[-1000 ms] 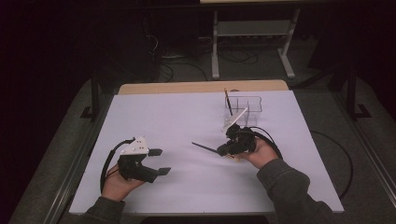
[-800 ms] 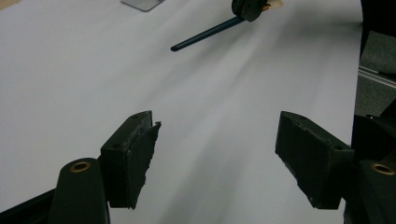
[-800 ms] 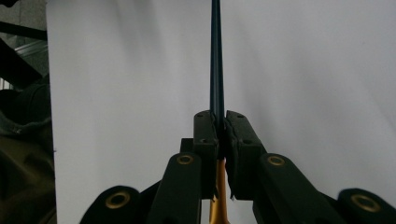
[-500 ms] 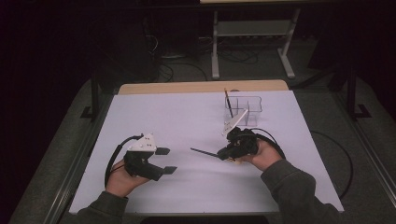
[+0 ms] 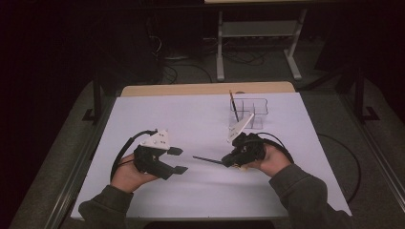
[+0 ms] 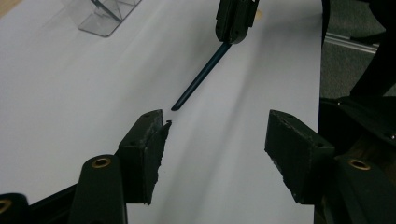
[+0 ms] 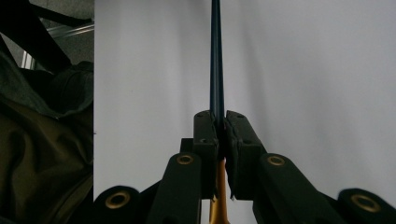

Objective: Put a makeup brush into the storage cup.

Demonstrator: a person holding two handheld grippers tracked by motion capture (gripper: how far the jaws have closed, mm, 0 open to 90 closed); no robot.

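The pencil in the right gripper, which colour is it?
The pencil is dark blue, seen best in the right gripper view.

The left gripper [image 5: 177, 160] now sits a little higher off the table than a second ago, shifted slightly toward 1 o'clock — nearer the tip of the dark pencil [image 5: 207, 160]. Its jaws have just been closing — nothing lies between them, and a gap remains.

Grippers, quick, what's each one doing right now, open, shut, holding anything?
Left gripper: open, its fingers have just been closing, nothing between them.
Right gripper: shut on the dark pencil.
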